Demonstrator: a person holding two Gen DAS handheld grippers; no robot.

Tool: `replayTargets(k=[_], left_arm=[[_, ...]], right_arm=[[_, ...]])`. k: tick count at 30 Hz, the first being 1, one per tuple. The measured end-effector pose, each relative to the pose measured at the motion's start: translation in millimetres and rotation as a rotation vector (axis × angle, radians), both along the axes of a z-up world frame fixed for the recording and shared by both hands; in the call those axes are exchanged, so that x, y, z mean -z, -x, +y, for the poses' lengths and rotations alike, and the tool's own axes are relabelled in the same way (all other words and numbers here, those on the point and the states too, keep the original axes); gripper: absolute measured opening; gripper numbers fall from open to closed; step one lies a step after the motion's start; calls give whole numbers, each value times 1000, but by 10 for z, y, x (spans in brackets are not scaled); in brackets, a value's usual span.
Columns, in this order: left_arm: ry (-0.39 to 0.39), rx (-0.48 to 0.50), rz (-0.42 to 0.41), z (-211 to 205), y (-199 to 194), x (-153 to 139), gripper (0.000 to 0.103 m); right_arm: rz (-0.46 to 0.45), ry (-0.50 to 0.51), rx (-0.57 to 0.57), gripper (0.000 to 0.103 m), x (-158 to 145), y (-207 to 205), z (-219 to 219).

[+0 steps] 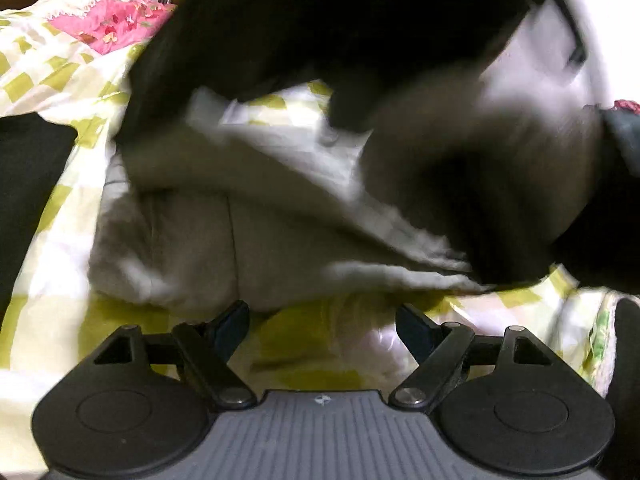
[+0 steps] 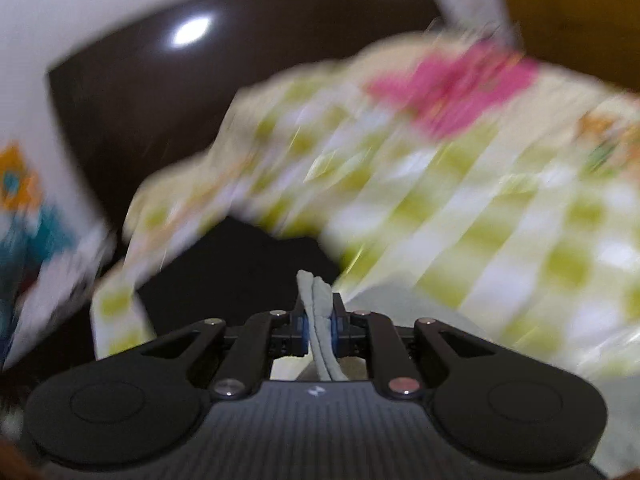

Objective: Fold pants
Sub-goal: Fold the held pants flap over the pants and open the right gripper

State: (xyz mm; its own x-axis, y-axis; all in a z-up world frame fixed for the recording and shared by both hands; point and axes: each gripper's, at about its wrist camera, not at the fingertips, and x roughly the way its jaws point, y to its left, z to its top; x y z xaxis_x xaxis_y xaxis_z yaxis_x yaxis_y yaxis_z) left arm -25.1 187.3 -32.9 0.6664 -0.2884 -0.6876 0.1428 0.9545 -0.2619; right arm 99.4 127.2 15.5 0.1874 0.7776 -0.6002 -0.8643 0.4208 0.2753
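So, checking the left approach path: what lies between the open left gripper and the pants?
Only bare green-checked bedsheet separates the left gripper from the grey pants, seen in the left wrist view.

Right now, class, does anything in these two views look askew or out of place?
Yes. The grey pants lie rumpled and partly lifted on the checked bedsheet, not flat. The right tool pinches a doubled edge, while the left tool is open and empty.

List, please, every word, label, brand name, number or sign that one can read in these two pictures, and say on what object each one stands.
No readable text in either view.
Left gripper: a small pale emblem on its grey ribbed body, a symbol only, no letters.
Right gripper, closed on the grey pants: the same kind of emblem, no letters.
Checked bedspread: only a pattern, no words.
Everything else is too blurred to read.
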Motion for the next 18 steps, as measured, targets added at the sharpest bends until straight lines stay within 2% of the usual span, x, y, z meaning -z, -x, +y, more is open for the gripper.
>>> replayTargets(k=[2, 4, 5, 7, 9, 10, 13, 18], left_arm=[[-3, -6, 3, 9, 41, 11, 91], [4, -12, 4, 29, 56, 13, 91], [8, -14, 6, 38, 53, 15, 91], [8, -11, 8, 49, 38, 13, 91], [-3, -5, 9, 46, 42, -3, 91], [-9, -1, 8, 46, 53, -18, 91], [-18, 2, -5, 69, 121, -91, 91], [-38, -24, -49, 130, 221, -315, 91]], right_arm=[[48, 67, -47, 13, 286, 61, 148], [110, 76, -58, 16, 409, 71, 162], [110, 68, -61, 16, 415, 86, 140], [129, 53, -77, 20, 374, 73, 97], [182, 32, -100, 39, 314, 49, 1], [203, 14, -101, 42, 266, 54, -67], [211, -21, -90, 43, 91, 65, -270], [172, -42, 13, 47, -142, -49, -681]])
